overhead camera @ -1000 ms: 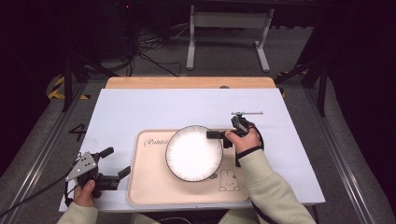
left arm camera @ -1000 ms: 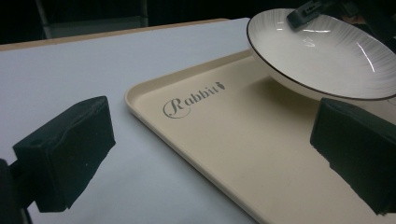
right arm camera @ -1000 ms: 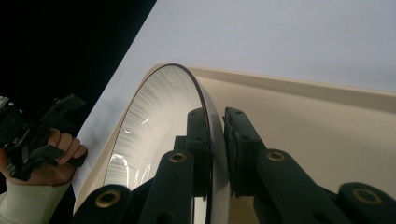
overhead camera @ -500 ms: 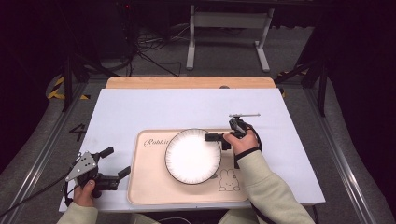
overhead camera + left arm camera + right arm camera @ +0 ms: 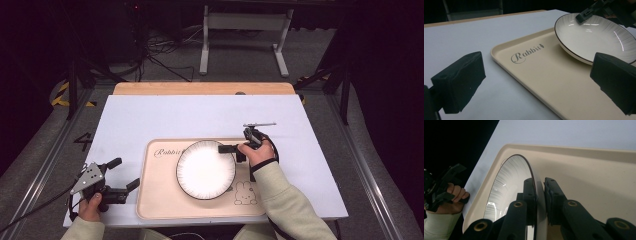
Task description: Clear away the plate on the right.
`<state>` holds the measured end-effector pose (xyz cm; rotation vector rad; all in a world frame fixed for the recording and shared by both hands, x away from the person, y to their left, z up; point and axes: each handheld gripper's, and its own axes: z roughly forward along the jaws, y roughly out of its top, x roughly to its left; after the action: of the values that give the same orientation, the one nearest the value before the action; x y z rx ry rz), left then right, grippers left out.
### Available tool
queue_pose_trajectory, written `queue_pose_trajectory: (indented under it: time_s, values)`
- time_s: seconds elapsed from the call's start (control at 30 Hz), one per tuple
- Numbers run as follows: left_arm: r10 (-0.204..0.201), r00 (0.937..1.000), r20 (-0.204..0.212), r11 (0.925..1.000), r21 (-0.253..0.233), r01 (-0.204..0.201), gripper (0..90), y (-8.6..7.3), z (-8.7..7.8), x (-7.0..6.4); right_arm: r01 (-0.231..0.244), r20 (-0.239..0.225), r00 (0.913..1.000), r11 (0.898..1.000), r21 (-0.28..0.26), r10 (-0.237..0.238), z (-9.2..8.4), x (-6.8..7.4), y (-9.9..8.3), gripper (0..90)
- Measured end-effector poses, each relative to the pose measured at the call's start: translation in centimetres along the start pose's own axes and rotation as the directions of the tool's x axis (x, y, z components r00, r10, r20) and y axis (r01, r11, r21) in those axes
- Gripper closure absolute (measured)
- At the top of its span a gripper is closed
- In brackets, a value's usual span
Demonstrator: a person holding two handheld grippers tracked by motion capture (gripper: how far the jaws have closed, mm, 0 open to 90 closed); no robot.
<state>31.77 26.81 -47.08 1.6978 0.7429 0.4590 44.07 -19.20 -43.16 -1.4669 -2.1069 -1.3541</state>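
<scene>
A white plate (image 5: 205, 170) with a dark rim lies on a beige tray (image 5: 160, 200) printed "Rabbit". My right gripper (image 5: 223, 148) reaches in from the right, shut on the plate's far right rim. In the right gripper view one jaw sits inside the plate (image 5: 509, 185) and one outside, with the right gripper (image 5: 540, 185) pinching the edge. My left gripper (image 5: 125, 173) stands open at the table's front left, just beside the tray's left edge. In the left gripper view the left gripper (image 5: 536, 80) has nothing between its wide-apart pads (image 5: 459, 80), and the plate (image 5: 596, 37) lies beyond them.
The tray sits on a white table top (image 5: 150, 120) with a wooden strip along the far edge. A small rabbit drawing (image 5: 244, 192) marks the tray's front right corner. A metal stand (image 5: 245, 30) and cables lie on the floor behind the table.
The plate and my right gripper have shifted slightly toward the person. The left gripper has kept still.
</scene>
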Motion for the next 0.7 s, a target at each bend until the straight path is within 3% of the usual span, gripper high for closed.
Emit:
queue_pose_trajectory:
  time_s: [0.7]
  values:
    - [-0.005, 1.0000, -0.004, 1.0000, -0.003, 0.005, 0.3, -0.02, 0.01, -0.02, 0.025, 0.014, 0.9996, 1.000, 0.016, -0.025, 0.19, -0.47, 0.01, 82.1]
